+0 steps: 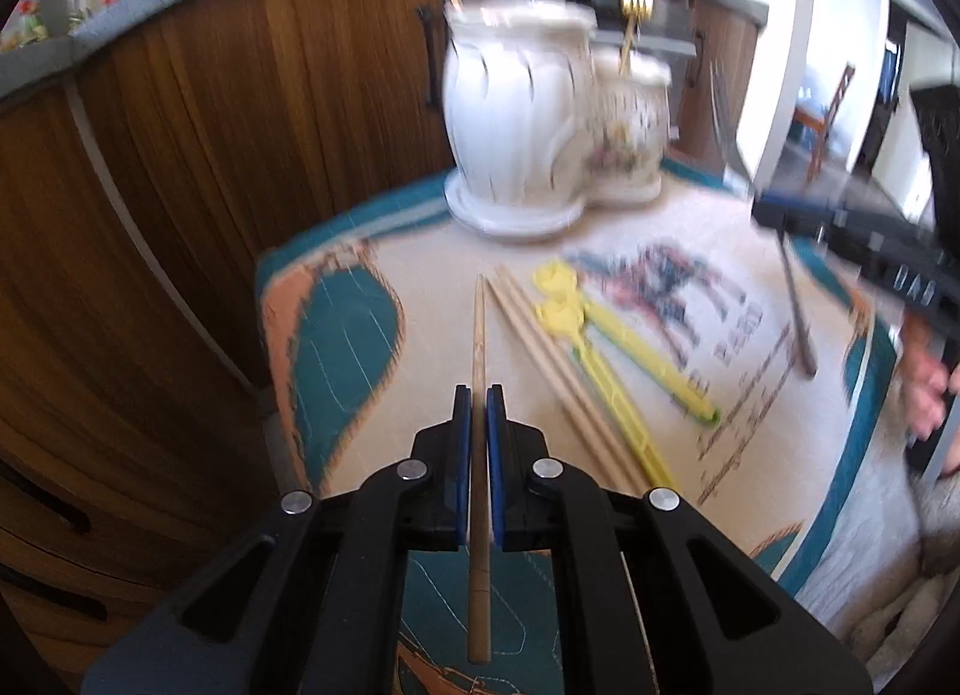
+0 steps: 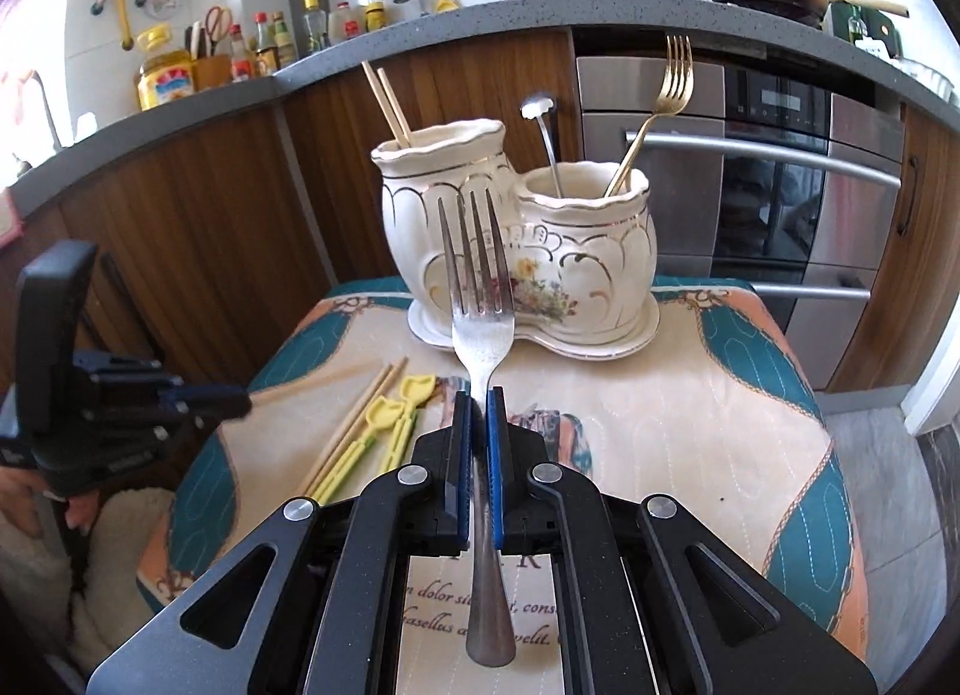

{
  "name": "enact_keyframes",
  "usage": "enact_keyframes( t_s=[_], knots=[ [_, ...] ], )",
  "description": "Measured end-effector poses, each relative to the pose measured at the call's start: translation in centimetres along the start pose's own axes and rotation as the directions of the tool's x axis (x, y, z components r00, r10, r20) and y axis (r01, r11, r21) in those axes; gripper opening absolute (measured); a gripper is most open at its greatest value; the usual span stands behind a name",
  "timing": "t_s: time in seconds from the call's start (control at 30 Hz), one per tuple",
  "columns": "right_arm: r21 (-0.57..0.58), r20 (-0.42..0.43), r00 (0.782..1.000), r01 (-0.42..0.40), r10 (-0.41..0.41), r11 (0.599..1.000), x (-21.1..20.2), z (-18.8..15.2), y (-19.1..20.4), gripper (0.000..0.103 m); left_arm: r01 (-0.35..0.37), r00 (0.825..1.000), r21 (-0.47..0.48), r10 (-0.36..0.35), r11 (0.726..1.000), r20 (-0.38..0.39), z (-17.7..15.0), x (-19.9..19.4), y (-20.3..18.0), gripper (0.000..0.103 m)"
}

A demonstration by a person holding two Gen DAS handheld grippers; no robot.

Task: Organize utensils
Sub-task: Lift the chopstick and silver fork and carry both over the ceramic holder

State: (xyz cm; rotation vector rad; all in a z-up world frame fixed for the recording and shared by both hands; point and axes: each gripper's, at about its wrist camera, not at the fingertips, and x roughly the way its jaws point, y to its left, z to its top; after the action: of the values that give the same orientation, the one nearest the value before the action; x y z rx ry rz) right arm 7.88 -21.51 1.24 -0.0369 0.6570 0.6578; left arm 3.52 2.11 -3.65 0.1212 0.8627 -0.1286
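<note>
- Kitchen cabinets behind; printed quilted cloth (image 2: 630,425) covers the table.
- Left gripper (image 1: 478,395) clamps a tapered wooden chopstick (image 1: 478,371), aimed at 12 o'clock toward the glossy ceramic holder (image 1: 516,113).
- Right gripper (image 2: 478,401) pinches a steel fork (image 2: 480,323), tines up, probably for the holder's short cup.
- Loose chopsticks (image 2: 354,425) lie at 10 o'clock.

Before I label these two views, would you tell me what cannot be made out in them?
- Left wrist view: motion blur smears the ceramic holder and the tablecloth print.
- Right wrist view: the silver fork and right gripper cover part of the holder's floral motif and the cloth's text.
- Both views: the holder's insides are hidden by its walls.
</note>
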Motion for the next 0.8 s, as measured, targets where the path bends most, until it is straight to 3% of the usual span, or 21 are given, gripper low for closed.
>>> enact_keyframes(
  t_s=[0.2,0.4,0.5,0.8],
  knots=[
    [0.017,-0.007,1.000,-0.005,0.005,1.000,0.1,-0.1,-0.4,0.006,-0.001,0.991,0.073,0.011,0.997,-0.132,-0.6,2.2,-1.0,0.005],
    [0.032,-0.012,1.000,-0.023,0.023,0.999,0.1,-0.3,-0.8,0.006,0.000,0.976,0.126,0.027,0.992,-0.215,0.3,2.7,-0.9,0.007],
    [0.038,-0.011,0.999,-0.033,0.034,0.999,0.1,-0.4,-0.8,0.006,0.011,0.965,0.136,0.025,0.991,-0.262,0.7,3.6,-0.7,0.013],
    [0.048,0.019,0.998,-0.055,0.054,0.997,-0.7,-0.1,-1.1,0.006,0.038,0.962,0.125,-0.002,0.991,-0.271,0.9,3.4,-0.3,0.005]
  ],
)
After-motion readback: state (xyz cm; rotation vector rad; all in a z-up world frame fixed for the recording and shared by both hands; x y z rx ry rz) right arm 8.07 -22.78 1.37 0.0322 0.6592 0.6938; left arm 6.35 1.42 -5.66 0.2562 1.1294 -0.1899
